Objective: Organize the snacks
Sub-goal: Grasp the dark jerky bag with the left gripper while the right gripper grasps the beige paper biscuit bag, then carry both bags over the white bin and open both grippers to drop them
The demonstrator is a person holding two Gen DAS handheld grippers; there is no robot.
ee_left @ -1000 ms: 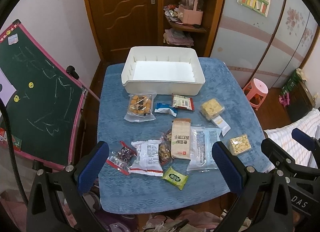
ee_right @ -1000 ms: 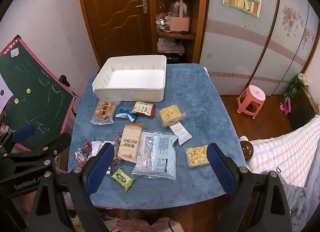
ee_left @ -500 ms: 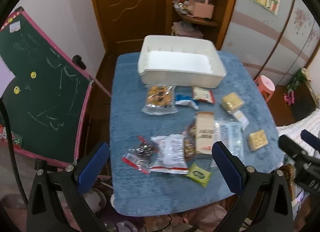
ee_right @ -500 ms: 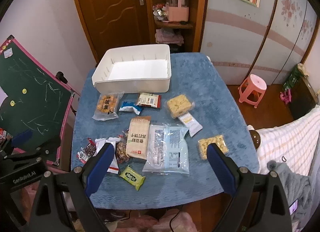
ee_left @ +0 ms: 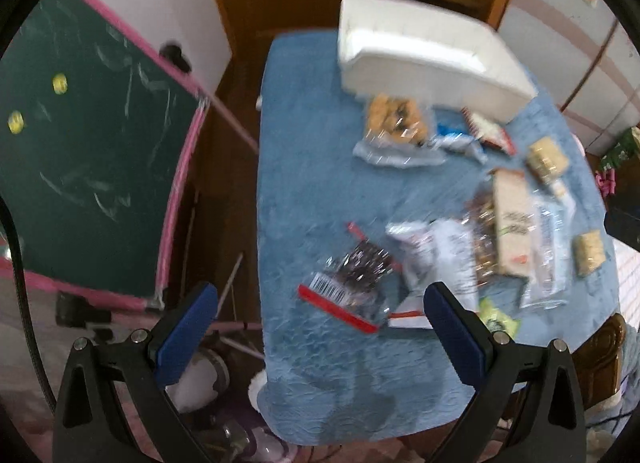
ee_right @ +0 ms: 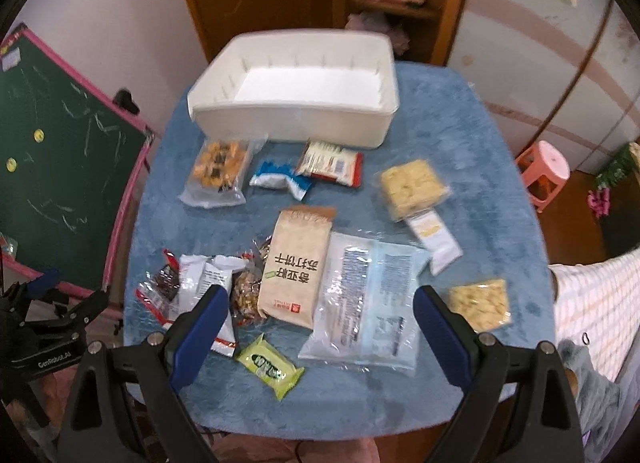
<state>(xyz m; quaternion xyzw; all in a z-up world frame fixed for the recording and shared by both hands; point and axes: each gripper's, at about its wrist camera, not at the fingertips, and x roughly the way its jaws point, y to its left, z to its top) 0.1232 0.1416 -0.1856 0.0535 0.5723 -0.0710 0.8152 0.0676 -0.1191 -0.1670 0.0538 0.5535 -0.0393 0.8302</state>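
Snack packets lie scattered on the blue-covered table (ee_right: 480, 135) in front of an empty white bin (ee_right: 288, 119) (ee_left: 420, 51). My left gripper (ee_left: 318, 303) is open and empty above the table's near left part. A clear bag with red edges (ee_left: 352, 275) lies just beyond its fingers. My right gripper (ee_right: 320, 299) is open and empty over the near middle. Beyond it lie a tan biscuit pack (ee_right: 296, 263), a large clear bag (ee_right: 368, 295) and a green packet (ee_right: 270, 361). An orange-snack bag (ee_right: 218, 167) and two yellow cracker packs (ee_right: 412, 183) (ee_right: 480, 303) lie further out.
A green chalkboard with a pink frame (ee_left: 80, 143) stands close to the table's left side. A pink stool (ee_right: 544, 171) is on the floor at the right. A striped bed cover (ee_right: 592, 303) is near the table's right front. A wooden door and shelves are behind the bin.
My left gripper has swung left and come closer to the table, so the red-edged bag now lies just ahead of it. My right gripper has moved nearer to the packets. Both stay open.
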